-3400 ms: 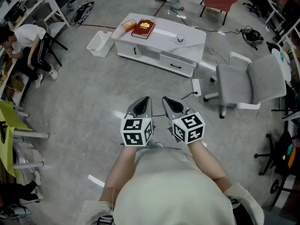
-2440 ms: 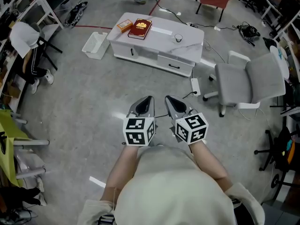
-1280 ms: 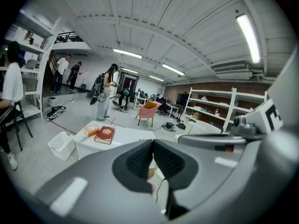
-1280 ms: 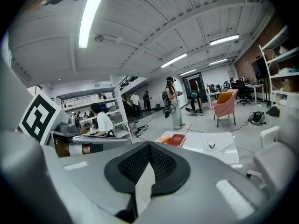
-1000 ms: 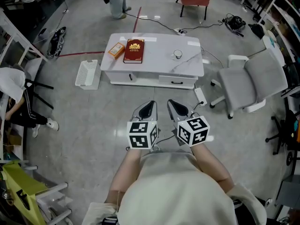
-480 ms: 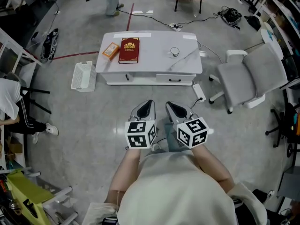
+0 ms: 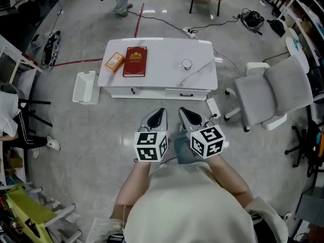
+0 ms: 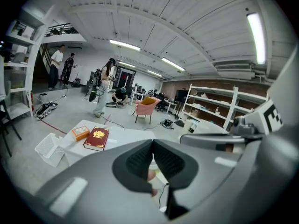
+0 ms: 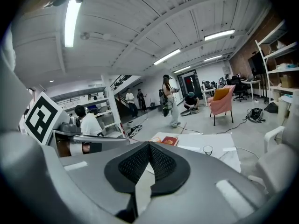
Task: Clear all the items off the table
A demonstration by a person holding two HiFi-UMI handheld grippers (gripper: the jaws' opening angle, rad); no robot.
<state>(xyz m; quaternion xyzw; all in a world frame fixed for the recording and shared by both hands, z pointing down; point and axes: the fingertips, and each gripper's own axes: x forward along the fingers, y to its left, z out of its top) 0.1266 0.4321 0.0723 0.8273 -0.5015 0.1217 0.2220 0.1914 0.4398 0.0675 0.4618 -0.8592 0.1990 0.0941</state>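
Table nearer; glass contents indistinct.

Bare concrete floor lies open up to the near edge of the low white table. On its top, the orange box and red book crowd the left part. The glass stands alone right of middle, with bare top all round it. A white basket blocks the floor at the table's left end. A power strip lies by the near right corner, with a grey office chair farther right.
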